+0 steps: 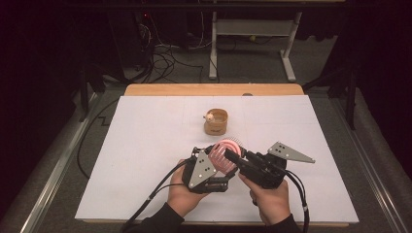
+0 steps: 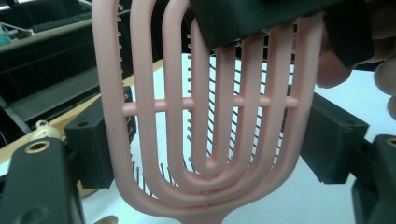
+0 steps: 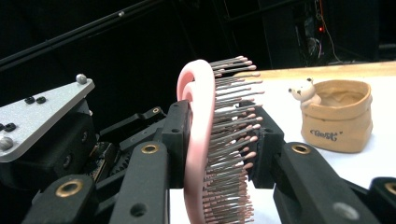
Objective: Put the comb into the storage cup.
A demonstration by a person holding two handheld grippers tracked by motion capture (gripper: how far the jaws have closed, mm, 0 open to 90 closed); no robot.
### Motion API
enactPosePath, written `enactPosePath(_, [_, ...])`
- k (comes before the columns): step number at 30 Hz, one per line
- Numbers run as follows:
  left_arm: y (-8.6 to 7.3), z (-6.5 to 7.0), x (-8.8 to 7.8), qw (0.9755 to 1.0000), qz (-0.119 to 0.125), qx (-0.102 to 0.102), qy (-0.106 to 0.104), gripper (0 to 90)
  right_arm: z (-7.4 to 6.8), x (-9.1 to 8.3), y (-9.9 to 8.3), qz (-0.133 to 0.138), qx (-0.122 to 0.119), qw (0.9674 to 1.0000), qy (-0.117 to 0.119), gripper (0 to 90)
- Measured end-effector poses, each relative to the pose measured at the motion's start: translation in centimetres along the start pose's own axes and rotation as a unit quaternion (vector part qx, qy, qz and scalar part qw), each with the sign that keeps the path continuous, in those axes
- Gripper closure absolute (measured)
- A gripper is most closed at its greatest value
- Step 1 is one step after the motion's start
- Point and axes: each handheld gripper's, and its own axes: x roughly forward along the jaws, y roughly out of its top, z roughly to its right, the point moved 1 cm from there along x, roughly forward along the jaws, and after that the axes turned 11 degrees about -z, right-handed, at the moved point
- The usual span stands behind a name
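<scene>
Tan pot (image 1: 215, 121) sits far-centre on the white table (image 1: 145, 145), well apart from both hands. It is shaped like a rolled-top sack, with a small bear figure (image 1: 210, 116) at its left rim. The right gripper view shows the pot's inside wall but not the bottom, so can't tell if anything is in it.

Pink hairbrush (image 1: 224, 154) is at near-centre, held up off the table between the two grippers. The brush head is a vented loop frame with metal pins tipped pink.

Right gripper (image 3: 219, 140): jaws partly open, one on each face of the brush head. The left jaw is against the smooth pink back; the right jaw is in among the pins. It looks clamped on the head. The person's right hand (image 1: 269, 199) holds this gripper from the near right.

Left gripper (image 2: 212, 135): the brush head stands flat-on between its jaws, the left jaw block at the head's left edge and the right block at its right edge. Jaws are wide, about the width of the head. Contact looks likely, but I can't tell for certain that it is gripping. The left hand (image 1: 183, 194) holds it just left of the brush, and the right gripper's black body crosses the top of the brush in this view.
</scene>
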Motion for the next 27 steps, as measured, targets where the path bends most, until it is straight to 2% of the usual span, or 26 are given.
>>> enactPosePath(8, [0.08,0.02,-0.16,0.9999,0.009,0.005,0.002,18.5,-0.42,-0.24,0.21,0.015,-0.01,0.9998,0.006,69.1])
enactPosePath(16, [0.22,0.06,-0.53,0.9997,0.02,0.011,0.013,18.1,-0.88,-0.42,0.49,0.024,-0.025,0.9994,0.007,70.0])
enactPosePath(19, [0.17,0.03,-0.54,0.9995,0.024,0.009,0.016,17.9,-0.87,-0.39,0.53,0.027,-0.027,0.9992,0.008,70.2])
enactPosePath(22, [0.14,-0.1,-0.42,0.9998,0.021,0.003,0.005,17.8,-0.89,-0.34,0.59,0.03,-0.026,0.9991,0.012,71.2])
enactPosePath(27, [-0.06,-0.18,-0.29,0.9997,0.024,-0.001,0.006,17.7,-0.95,-0.04,0.68,0.026,-0.028,0.9992,0.011,71.8])
